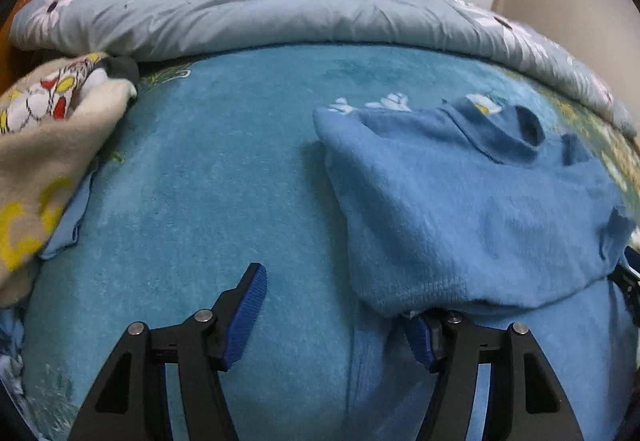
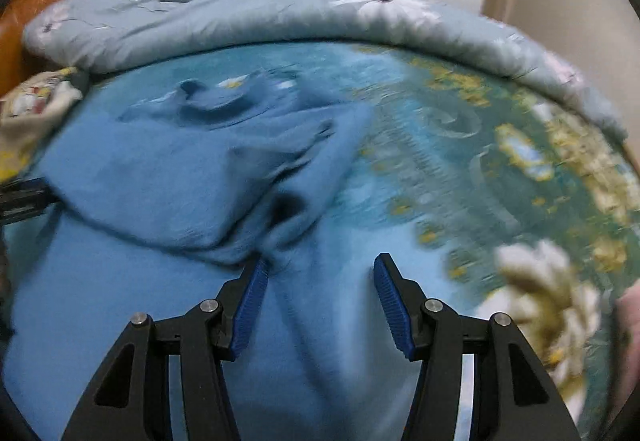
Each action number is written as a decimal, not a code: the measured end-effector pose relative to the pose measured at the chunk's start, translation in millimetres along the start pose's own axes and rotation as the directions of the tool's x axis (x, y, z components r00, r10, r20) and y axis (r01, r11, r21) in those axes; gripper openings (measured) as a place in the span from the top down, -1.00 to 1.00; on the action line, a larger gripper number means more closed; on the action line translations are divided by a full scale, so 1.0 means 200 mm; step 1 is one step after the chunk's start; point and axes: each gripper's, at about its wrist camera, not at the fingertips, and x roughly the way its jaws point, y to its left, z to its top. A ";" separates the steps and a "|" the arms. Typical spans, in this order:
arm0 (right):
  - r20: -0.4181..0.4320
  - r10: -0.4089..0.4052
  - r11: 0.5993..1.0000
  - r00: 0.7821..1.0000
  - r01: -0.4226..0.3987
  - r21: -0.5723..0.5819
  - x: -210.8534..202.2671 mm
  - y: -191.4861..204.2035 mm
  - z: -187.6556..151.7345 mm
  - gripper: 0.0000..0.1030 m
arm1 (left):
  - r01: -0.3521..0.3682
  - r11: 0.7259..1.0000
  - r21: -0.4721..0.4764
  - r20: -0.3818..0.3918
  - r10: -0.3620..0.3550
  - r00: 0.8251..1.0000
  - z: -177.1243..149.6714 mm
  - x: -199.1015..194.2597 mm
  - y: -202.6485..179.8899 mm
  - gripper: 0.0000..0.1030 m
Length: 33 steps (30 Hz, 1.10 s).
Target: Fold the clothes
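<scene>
Left wrist view showed the left gripper with jaws well apart and nothing pinched; the folded hem of the blue fleece sweater draped over the right-hand finger's tip without being clamped. Judgement: the sweater's lower half lay doubled up toward the collar, so a fold looked just laid and the hem let go. Sweater sat on the teal floral blanket, right of centre, collar toward the rolled grey-blue quilt. A cream printed garment lay heaped at the left edge, likely waiting its turn.

Right wrist view, motion-blurred, showed the right gripper about half open over the sweater; cloth lay between the fingers, but the pads did not press on it. Only this view showed the sleeve cuff opening and the blanket's yellow flower border. Only the left view showed the fold edge sharply, and the other gripper's tip at its right margin.
</scene>
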 end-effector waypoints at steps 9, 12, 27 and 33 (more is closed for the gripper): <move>0.019 0.057 0.967 0.998 -0.060 0.248 -0.03 -0.32 -0.09 -0.09 | 0.010 1.000 -0.025 0.024 -0.010 1.000 -0.01 -0.01 0.03 -0.33; 0.015 0.073 0.968 0.997 -0.075 0.238 -0.07 -0.29 -0.09 -0.09 | 0.024 0.999 -0.028 0.020 -0.024 1.000 -0.02 -0.03 0.05 -0.33; 0.032 0.202 0.968 0.979 -0.204 0.148 -0.08 0.04 0.10 -0.09 | 0.042 0.998 -0.051 0.053 -0.040 0.998 -0.06 -0.03 0.07 -0.35; -0.007 0.202 0.955 0.979 -0.195 0.222 -0.02 0.02 0.14 0.32 | 0.041 0.998 -0.048 0.064 -0.038 0.997 -0.07 -0.03 0.07 -0.38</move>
